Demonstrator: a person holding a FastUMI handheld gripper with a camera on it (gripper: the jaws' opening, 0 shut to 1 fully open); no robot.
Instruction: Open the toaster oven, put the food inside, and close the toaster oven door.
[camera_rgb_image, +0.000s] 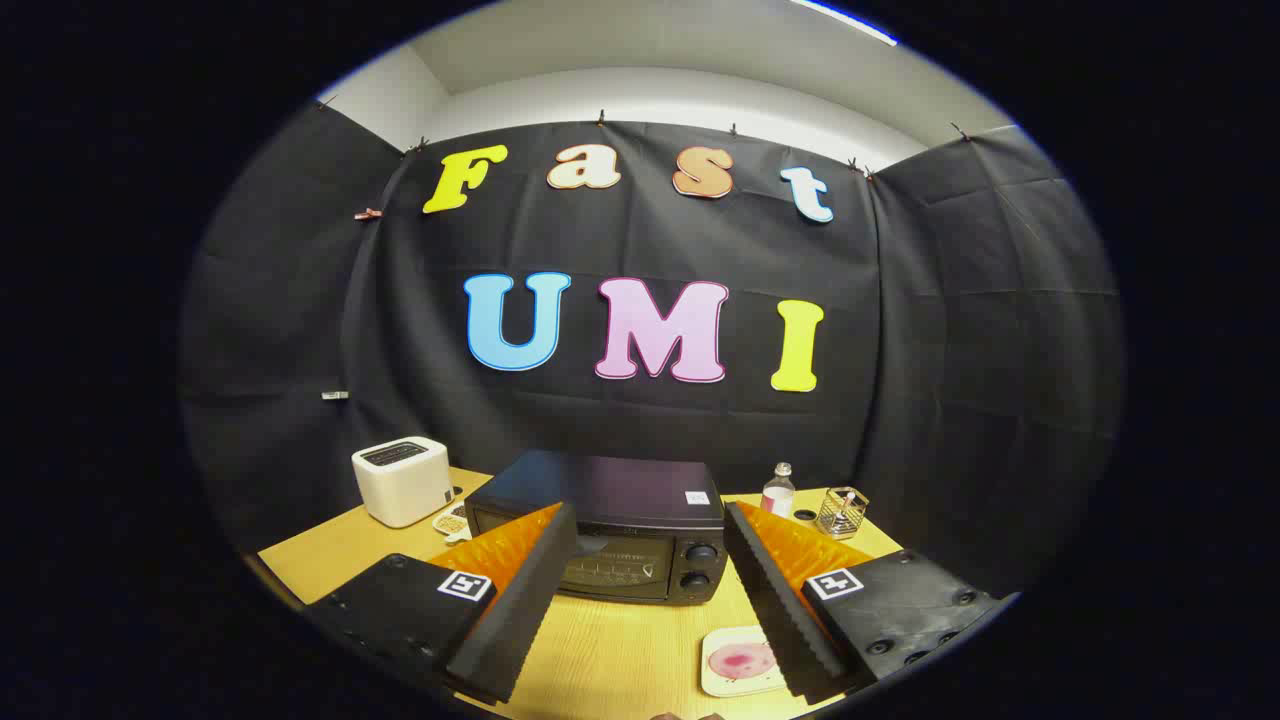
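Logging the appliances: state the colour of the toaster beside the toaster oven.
White, with a dark slotted top: the toaster shows best in the gripper view.

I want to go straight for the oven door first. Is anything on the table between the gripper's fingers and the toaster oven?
Nothing visible does. The gripper is open, and bare table runs between its fingers up to the toaster oven, door shut. The food plate lies beside the right finger, off that line.

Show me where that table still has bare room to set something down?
Bare wood lies in front of the toaster oven, between the open gripper fingers, beside the plate. Another patch fronts the white toaster. The corner holding the bottle and wire basket is crowded.
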